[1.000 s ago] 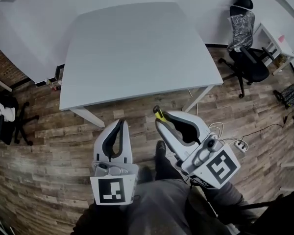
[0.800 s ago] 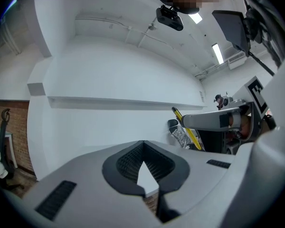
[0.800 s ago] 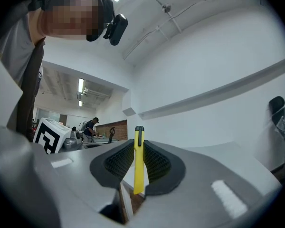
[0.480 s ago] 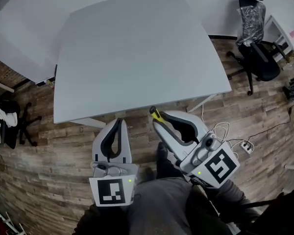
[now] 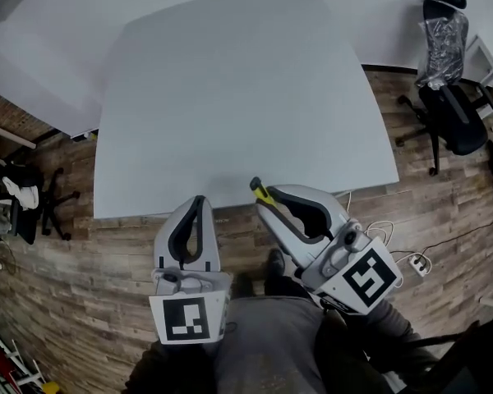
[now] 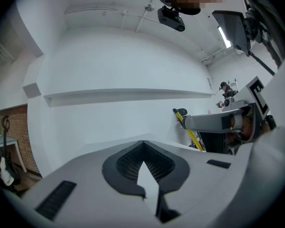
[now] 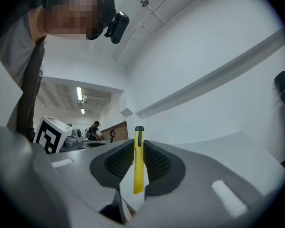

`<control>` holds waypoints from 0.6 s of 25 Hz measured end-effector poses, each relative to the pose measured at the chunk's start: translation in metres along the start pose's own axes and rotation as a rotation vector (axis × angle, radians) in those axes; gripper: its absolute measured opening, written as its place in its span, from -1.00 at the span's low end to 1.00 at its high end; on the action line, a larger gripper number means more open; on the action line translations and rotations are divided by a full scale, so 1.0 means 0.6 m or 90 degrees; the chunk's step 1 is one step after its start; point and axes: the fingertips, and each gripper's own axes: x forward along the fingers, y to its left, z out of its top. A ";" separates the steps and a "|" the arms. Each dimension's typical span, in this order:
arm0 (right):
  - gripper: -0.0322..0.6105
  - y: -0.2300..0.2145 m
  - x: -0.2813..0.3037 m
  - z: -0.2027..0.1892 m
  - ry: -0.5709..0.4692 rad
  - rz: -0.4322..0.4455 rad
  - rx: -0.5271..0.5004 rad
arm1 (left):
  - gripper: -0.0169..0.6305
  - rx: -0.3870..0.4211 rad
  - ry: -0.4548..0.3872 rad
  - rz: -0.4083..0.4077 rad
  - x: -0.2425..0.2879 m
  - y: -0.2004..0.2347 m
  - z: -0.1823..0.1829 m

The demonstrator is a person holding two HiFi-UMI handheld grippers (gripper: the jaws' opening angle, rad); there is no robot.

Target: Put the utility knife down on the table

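Both closed: right hand-held gripper (image 5: 264,203) grips utility knife (image 7: 138,169), left hand-held gripper (image 5: 199,202) empty.

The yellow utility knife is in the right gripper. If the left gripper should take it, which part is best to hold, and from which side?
Probably the yellow stretch of the utility knife sticking out below the right gripper, approached from the side of the left gripper, jaws across the slim handle. The black end above is too short to clamp.

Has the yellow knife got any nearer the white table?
Yes. The utility knife in the right gripper has advanced to the near edge of the table.
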 end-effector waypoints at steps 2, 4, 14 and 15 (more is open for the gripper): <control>-0.70 -0.011 0.007 0.007 -0.001 0.006 0.005 | -0.95 0.002 -0.002 0.007 0.012 0.003 0.009; -0.70 -0.022 0.023 0.012 0.001 0.012 0.004 | -0.95 0.002 -0.002 0.015 0.026 0.016 0.016; -0.70 -0.058 0.083 -0.010 0.017 0.012 -0.017 | -0.95 -0.007 -0.011 0.011 0.082 0.061 -0.006; -0.70 -0.064 0.099 -0.011 0.021 0.008 -0.017 | -0.95 -0.010 -0.007 0.007 0.094 0.074 -0.008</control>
